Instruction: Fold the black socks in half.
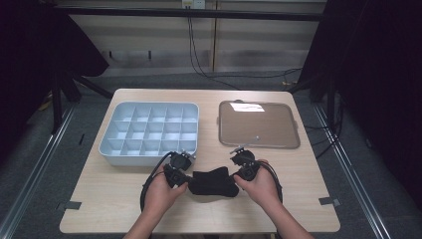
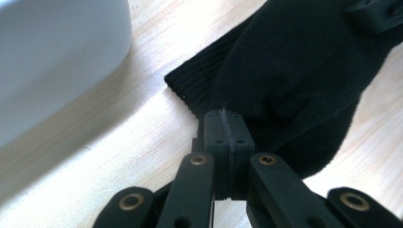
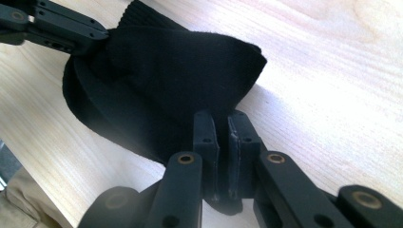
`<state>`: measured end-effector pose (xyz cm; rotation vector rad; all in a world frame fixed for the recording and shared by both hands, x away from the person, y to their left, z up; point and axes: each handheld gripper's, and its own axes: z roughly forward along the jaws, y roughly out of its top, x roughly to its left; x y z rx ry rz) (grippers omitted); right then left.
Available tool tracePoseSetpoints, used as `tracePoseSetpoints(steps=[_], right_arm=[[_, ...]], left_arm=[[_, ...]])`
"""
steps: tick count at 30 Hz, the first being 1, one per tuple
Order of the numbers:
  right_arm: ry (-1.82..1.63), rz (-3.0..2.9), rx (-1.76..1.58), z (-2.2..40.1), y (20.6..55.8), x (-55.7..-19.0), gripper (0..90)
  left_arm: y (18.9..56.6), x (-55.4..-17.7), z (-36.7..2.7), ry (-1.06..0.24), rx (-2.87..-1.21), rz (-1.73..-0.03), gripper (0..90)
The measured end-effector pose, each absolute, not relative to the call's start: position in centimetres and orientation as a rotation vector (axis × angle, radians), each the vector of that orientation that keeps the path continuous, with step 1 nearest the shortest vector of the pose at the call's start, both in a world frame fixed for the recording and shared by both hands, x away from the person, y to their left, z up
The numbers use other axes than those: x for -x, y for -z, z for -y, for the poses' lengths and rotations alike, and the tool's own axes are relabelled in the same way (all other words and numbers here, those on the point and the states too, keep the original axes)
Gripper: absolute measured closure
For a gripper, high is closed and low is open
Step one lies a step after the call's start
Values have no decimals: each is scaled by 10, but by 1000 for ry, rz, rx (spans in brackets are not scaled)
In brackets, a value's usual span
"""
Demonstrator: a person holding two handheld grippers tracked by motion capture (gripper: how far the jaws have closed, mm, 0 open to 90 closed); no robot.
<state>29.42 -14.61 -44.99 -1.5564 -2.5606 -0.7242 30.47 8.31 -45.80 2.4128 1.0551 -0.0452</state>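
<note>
Pale wood forms the table (image 1: 124, 209), which stands on grey carpet between two metal floor rails, with dark curtains at either side and a light panelled wall behind, where black cables hang down and trail across the floor.

Toward the table's far left corner sits a light blue-grey compartment tray (image 1: 112, 149), a grid of small cells that all look unfilled. To its right, toward the far right corner, lies a brownish lid (image 1: 259, 124) with a grey rim and a bright reflection near its far edge.

Near the front edge, at the middle, a black sock (image 1: 214, 181) lies bunched on the wood between the person's two hands. The left gripper (image 1: 185, 185) is clenched on the sock's left end; in the left gripper view its jaws meet tightly on the fabric beside the ribbed cuff (image 2: 190, 85), with a corner of the tray at upper left. The right gripper (image 1: 238, 180) is likewise clamped on the sock's right end, its jaws pinching the cloth in the right gripper view.

Judging by this, the sock is grasped at both ends and partly gathered, probably mid-fold. Still to come, it seems, are finishing the fold and placing the sock in a tray cell; nothing is stowed yet.
</note>
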Motion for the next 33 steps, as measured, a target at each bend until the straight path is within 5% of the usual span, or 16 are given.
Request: tracePoseSetpoints(steps=[13, 33], right_arm=[[698, 2571, 1570, 153, 453, -296, 841], [737, 2584, 1554, 141, 435, -295, 840]], left_arm=[[452, -309, -106, 53, -2394, -1098, 899], [472, -303, -75, 110, -2402, -1060, 900]])
